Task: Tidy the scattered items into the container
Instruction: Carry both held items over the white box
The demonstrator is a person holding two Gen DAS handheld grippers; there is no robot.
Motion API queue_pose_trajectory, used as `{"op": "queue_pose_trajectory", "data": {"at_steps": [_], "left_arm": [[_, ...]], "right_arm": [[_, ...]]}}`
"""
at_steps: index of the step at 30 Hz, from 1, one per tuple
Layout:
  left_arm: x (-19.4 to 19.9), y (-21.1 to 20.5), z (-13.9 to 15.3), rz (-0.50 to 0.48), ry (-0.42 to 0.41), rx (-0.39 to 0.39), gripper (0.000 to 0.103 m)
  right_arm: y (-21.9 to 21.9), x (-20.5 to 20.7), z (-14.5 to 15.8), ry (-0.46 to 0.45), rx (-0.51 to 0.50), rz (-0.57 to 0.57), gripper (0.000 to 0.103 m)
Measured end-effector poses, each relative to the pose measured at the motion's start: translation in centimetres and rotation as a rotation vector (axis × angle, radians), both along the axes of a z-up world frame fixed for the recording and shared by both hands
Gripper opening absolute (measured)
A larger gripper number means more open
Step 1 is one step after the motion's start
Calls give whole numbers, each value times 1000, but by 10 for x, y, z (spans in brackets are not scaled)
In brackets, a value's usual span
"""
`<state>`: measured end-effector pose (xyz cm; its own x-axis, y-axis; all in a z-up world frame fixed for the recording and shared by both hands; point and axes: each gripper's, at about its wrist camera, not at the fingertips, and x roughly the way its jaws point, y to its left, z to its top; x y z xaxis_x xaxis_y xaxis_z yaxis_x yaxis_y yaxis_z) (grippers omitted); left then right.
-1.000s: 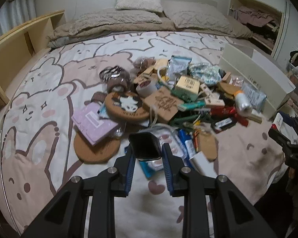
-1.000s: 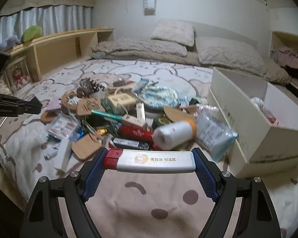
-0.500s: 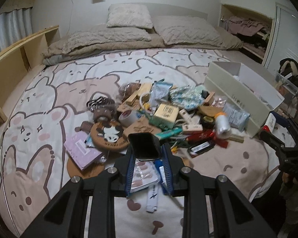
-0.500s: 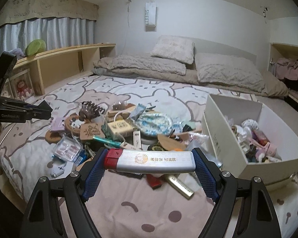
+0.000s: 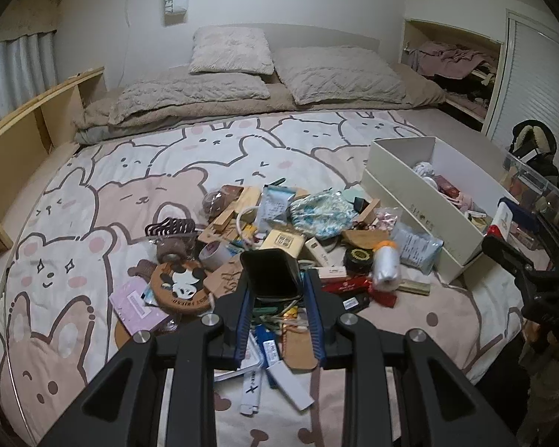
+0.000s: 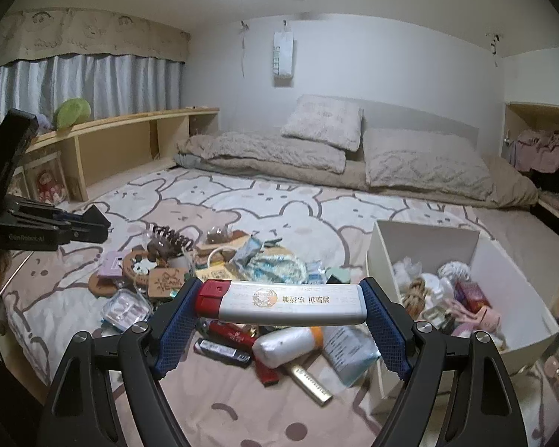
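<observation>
My left gripper is shut on a small black box, lifted above the pile of scattered items on the bed. In the right wrist view my right gripper is shut on a silver tube with a red cap, held crosswise by its ends over the pile. The white open container stands to the right of the pile and holds several small items. The same container shows at the right of the left wrist view, with the right gripper's black frame in front of its near corner.
The pile lies on a bear-print bedspread. Pillows and a folded duvet sit at the head. A wooden shelf runs along the left side. A closet nook with clothes is at the back right.
Both grippers have risen away from the bed with their loads; the pile looks smaller and lower, and the container's inside has come into view on the right.
</observation>
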<state>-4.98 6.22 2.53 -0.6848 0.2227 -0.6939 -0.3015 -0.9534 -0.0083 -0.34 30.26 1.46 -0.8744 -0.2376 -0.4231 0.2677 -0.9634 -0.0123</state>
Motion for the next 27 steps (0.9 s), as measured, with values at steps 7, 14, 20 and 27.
{"op": "queue_pose_trajectory", "data": {"at_steps": [7, 14, 20, 27], "left_arm": [[-1, 24, 18, -16, 18, 28, 27], [-3, 52, 39, -46, 49, 43, 27], [-7, 79, 57, -70, 77, 49, 27], [-23, 116, 71, -98, 84, 39, 27]], "right_arm": [[20, 0, 16, 26, -17, 13, 85], [49, -3, 34, 47, -38, 17, 85], [77, -8, 55, 84, -33, 9, 85], [114, -20, 75, 103, -36, -19, 85]]}}
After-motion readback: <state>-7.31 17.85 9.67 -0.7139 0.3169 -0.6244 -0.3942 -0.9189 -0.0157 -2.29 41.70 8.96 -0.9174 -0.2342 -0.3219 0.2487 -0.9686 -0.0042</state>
